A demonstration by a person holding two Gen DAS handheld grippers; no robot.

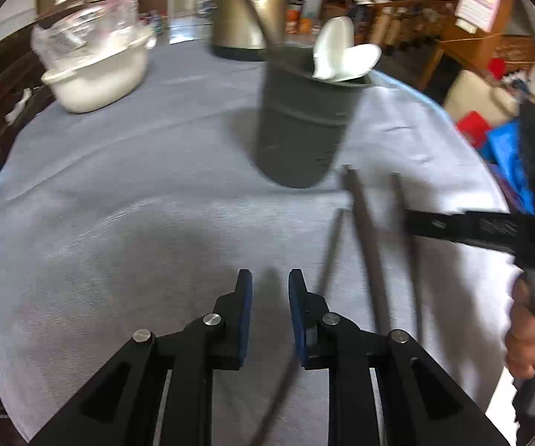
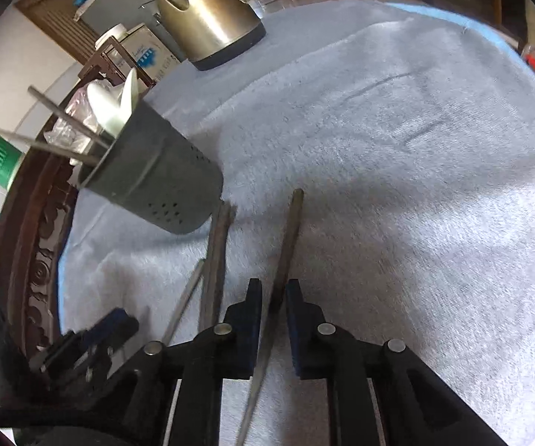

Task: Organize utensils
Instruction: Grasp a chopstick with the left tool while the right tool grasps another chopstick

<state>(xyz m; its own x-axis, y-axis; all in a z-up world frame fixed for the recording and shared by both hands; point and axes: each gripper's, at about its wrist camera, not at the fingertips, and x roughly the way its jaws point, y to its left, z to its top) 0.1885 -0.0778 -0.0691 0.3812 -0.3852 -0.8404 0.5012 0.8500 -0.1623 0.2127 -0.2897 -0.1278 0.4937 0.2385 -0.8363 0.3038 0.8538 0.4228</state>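
right gripper point(image 2: 272, 293) nearly closed around a thin grey metal chopstick point(image 2: 286, 245); left gripper point(image 1: 269, 290) part-open, empty. next, probably: lift into dark perforated metal holder point(image 2: 156, 182).

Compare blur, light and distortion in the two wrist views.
Left wrist view: holder, kettle and bowl smeared by motion blur, left gripper sharp, table edge bowed by the fisheye. Right wrist view: steadier, towel weave crisp, bright sheen on kettle, soft shadow ahead of the right gripper.
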